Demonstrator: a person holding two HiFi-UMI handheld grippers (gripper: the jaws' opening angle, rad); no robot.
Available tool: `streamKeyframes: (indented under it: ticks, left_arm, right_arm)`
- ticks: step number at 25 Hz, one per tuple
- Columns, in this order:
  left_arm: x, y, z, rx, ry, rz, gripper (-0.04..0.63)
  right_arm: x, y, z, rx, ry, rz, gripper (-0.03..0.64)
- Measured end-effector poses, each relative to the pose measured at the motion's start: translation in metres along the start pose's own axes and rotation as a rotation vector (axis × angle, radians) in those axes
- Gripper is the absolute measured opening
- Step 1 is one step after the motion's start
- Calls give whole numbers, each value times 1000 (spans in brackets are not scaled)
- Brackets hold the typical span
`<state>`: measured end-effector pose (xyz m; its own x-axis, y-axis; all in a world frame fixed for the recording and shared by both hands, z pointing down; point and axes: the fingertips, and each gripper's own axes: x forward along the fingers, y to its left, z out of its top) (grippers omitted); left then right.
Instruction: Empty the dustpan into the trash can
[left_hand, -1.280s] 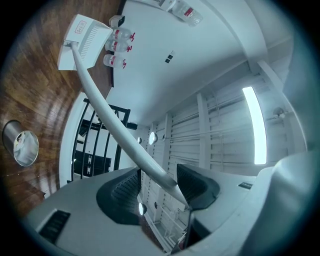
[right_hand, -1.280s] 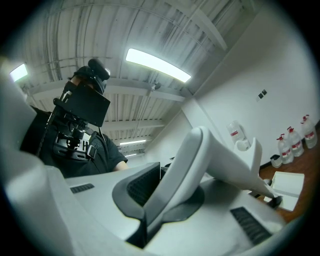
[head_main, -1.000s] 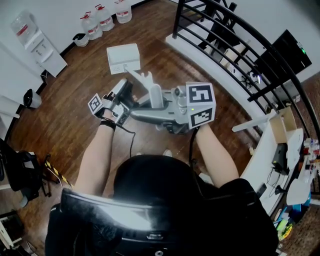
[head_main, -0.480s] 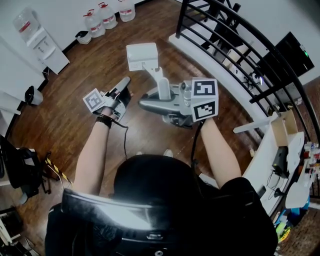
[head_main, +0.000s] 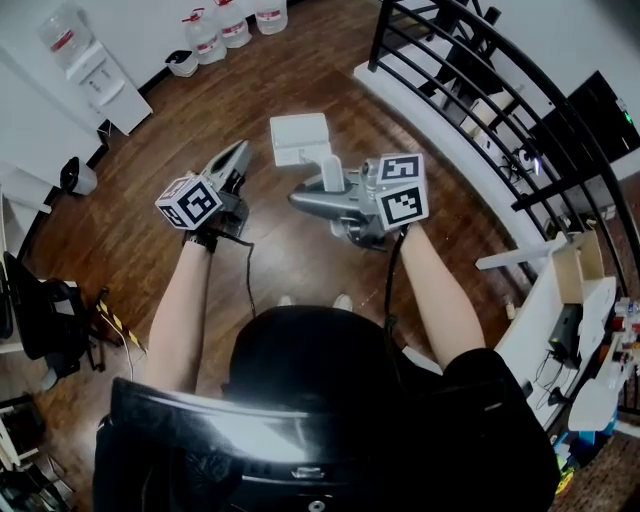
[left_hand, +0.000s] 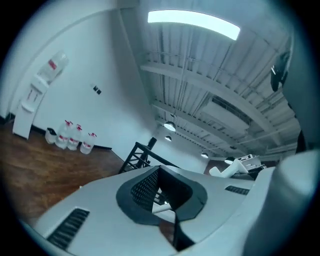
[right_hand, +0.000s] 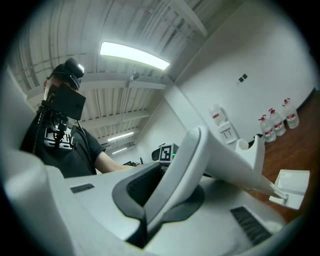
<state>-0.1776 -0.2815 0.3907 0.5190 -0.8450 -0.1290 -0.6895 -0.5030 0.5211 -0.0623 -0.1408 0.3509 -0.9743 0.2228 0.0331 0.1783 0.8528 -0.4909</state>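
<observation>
Left gripper (head_main: 238, 153) shut, empty; dustpan (head_main: 300, 138) near on its right. Right gripper (right_hand: 159, 202) clamped on the white handle (right_hand: 200, 160), pan ahead of its jaws. Likely light, stiff, slick plastic, best held mid-handle. Water jugs (head_main: 232, 25) far ahead, black railing (head_main: 470, 90) to its right; no trash can made out.

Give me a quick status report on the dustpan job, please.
Left gripper shut, empty. Right gripper shut on dustpan handle. Trash can on floor just ahead. Path looks clear.
</observation>
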Motion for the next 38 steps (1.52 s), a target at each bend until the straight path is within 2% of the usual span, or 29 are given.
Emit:
streamKeyframes:
  ticks: [5, 7, 9, 14, 24, 28, 38]
  left_arm:
    - [-6, -8, 24, 253, -18, 95, 3]
    - [-10, -13, 31, 309, -22, 112, 3]
    - [-16, -13, 37, 335, -30, 138, 4]
    - [-32, -3, 46, 339, -49, 227, 3]
    - [-35, 11, 37, 374, -8, 356, 3]
    - [-39, 18, 33, 343, -12, 385, 4]
    - [-44, 30, 12, 312, 31, 421, 3]
  right_arm:
    - [4, -32, -20, 68, 34, 14, 12]
    - [8, -44, -30, 95, 43, 22, 12]
    - [11, -58, -40, 126, 43, 27, 12]
    - [14, -94, -67, 191, 43, 36, 12]
    - [16, -168, -115, 298, 24, 11, 9]
    - [23, -192, -132, 339, 50, 5, 8]
    - [14, -243, -162, 404, 39, -38, 8]
